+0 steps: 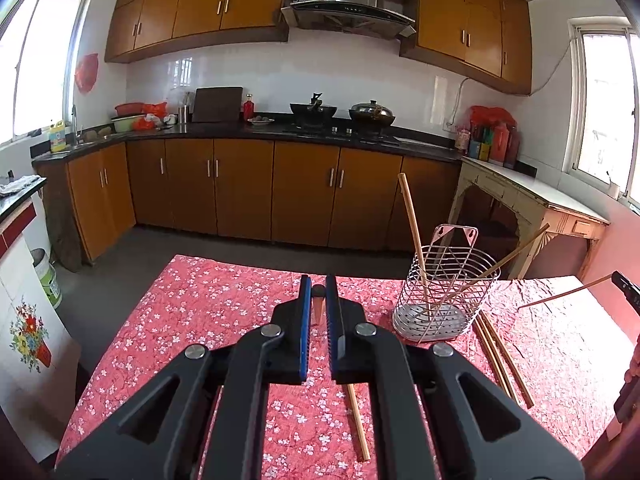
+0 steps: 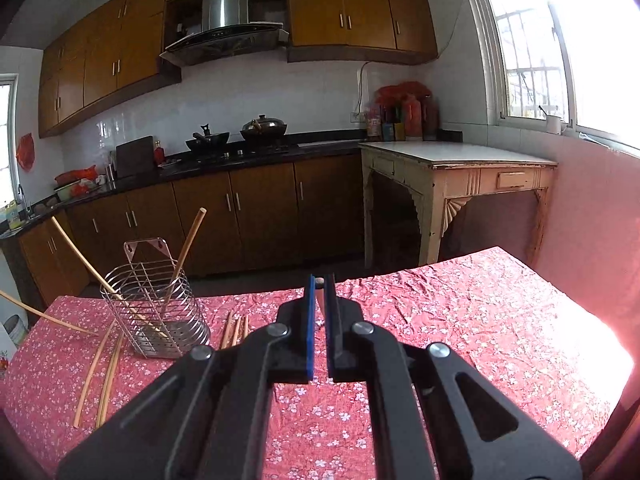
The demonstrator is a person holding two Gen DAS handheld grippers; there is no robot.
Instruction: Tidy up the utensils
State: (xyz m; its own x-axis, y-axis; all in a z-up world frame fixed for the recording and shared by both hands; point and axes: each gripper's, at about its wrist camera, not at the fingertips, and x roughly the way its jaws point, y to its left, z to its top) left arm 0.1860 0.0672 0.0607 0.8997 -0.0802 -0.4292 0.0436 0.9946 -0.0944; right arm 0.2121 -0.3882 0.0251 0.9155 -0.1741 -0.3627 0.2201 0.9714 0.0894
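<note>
both grippers carry a chopstick toward the rack

left gripper and right gripper each pinch one chopstick end-on. rack stands on the table, loose sticks beside it. tip each stick upright, lower into a cell, one hand at a time.

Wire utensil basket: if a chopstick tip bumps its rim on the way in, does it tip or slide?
The basket probably slides rather than tips: open wire looks light, the base is wide. Two leaning chopsticks add some off-centre weight. The wrinkled tablecloth may snag it.
</note>
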